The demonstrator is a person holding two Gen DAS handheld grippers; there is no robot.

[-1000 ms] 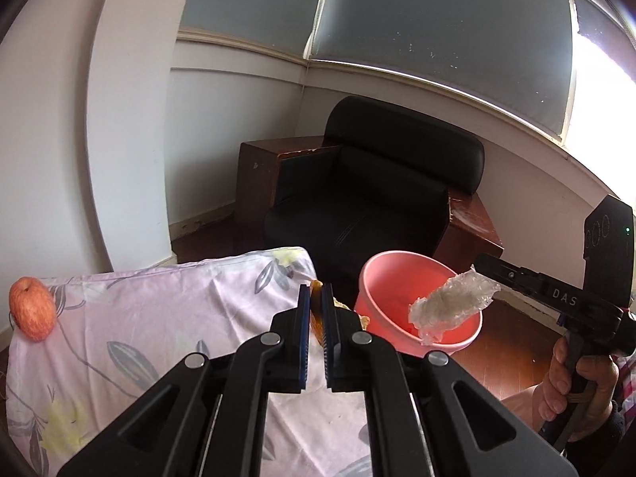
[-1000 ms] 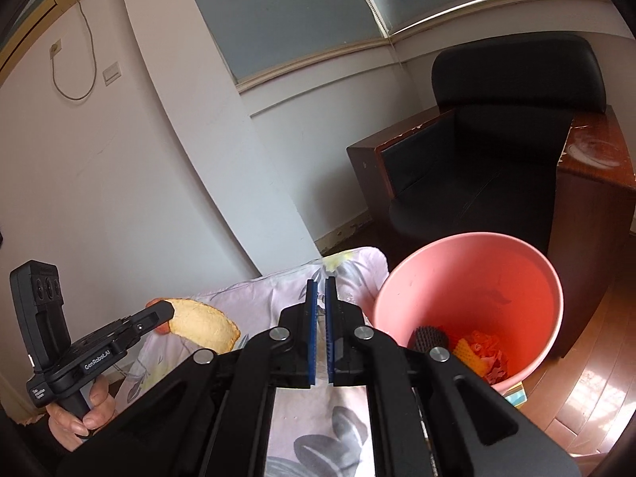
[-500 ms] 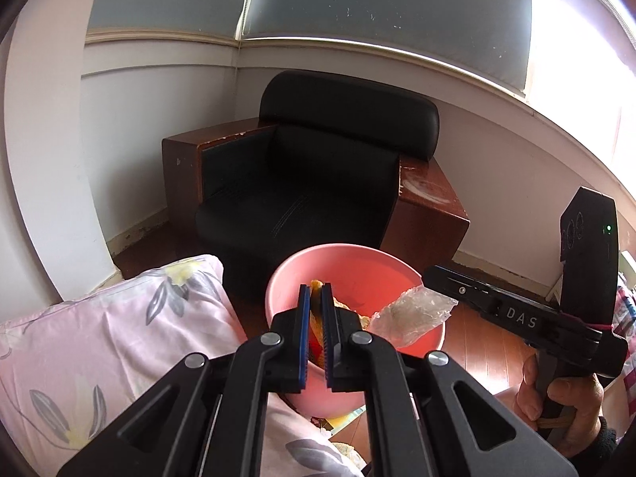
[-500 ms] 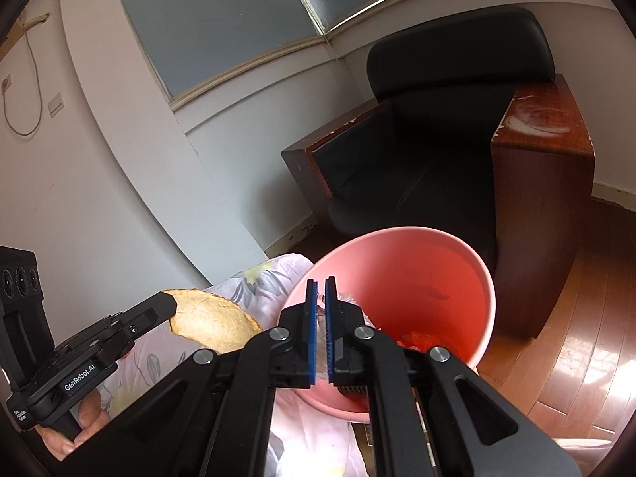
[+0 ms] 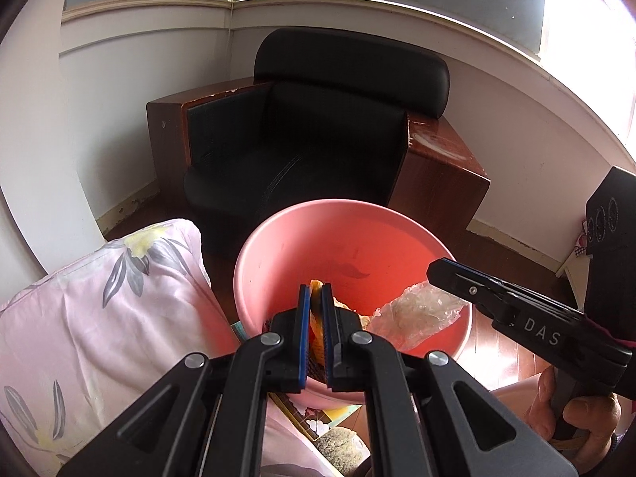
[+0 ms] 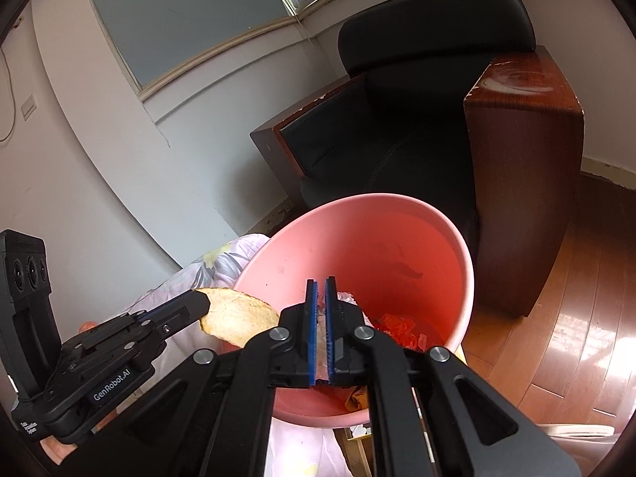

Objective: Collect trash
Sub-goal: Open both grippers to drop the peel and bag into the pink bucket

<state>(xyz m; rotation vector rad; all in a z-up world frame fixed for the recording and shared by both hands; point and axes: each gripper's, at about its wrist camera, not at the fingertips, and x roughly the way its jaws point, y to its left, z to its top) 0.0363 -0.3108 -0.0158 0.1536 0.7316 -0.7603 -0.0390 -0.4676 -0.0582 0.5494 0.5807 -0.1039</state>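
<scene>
Beside a black armchair (image 5: 318, 127) and a floral bed cover (image 5: 99, 310), the pink bin (image 5: 278, 254) waits: left gripper (image 5: 316, 330) clenches a peel (image 6: 238, 314), right gripper (image 6: 321, 330) a clear wrapper (image 5: 417, 310), both over its 6 o'clock rim. Best released once well inside.

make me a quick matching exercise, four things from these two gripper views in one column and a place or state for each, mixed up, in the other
Things
1. peel
2. clear plastic wrap
3. pink bucket
4. armchair

Places or states
A. behind the bucket, black with wooden sides
B. pinched in the left gripper
C. beside the floral bedding, trash in its bottom
D. pinched in the right gripper

Pairs: 1-B, 2-D, 3-C, 4-A
</scene>
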